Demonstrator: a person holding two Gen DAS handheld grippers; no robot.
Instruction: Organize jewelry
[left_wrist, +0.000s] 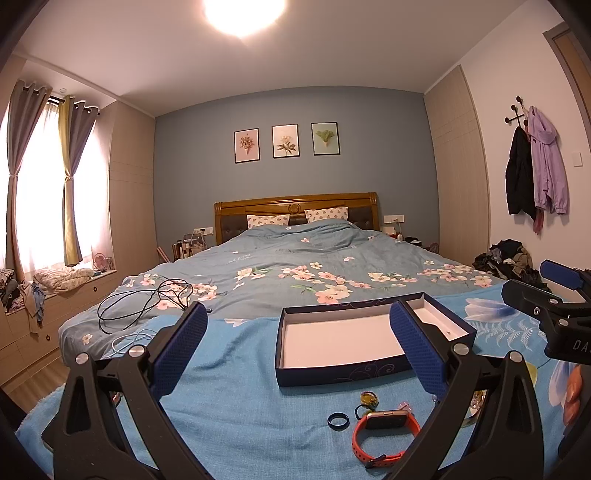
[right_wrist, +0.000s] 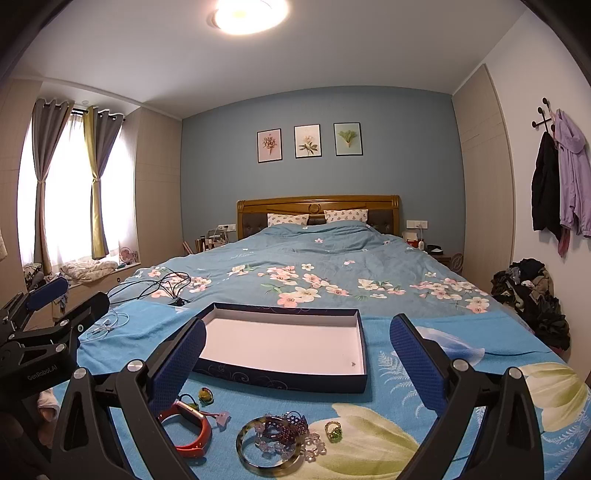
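An open dark blue box (left_wrist: 343, 371) with a white inside lies on the blue blanket; it also shows in the right wrist view (right_wrist: 280, 378). In front of it lie a red wristband watch (left_wrist: 384, 435) (right_wrist: 192, 432), a dark ring (left_wrist: 338, 420), a small green ring (left_wrist: 368, 398) (right_wrist: 205, 394), a mottled bangle (right_wrist: 269, 448), a purple bead bracelet (right_wrist: 288, 430) and a gold ring with a green stone (right_wrist: 333, 431). My left gripper (left_wrist: 299, 350) is open and empty above the watch. My right gripper (right_wrist: 297, 363) is open and empty above the bangle.
Black cables (left_wrist: 147, 301) and a white cable (left_wrist: 127, 341) lie on the bed to the left. A pile of clothes (right_wrist: 532, 295) sits by the right wall. Coats hang on wall hooks (left_wrist: 532, 166). A window seat with drawers (left_wrist: 48, 302) runs along the left.
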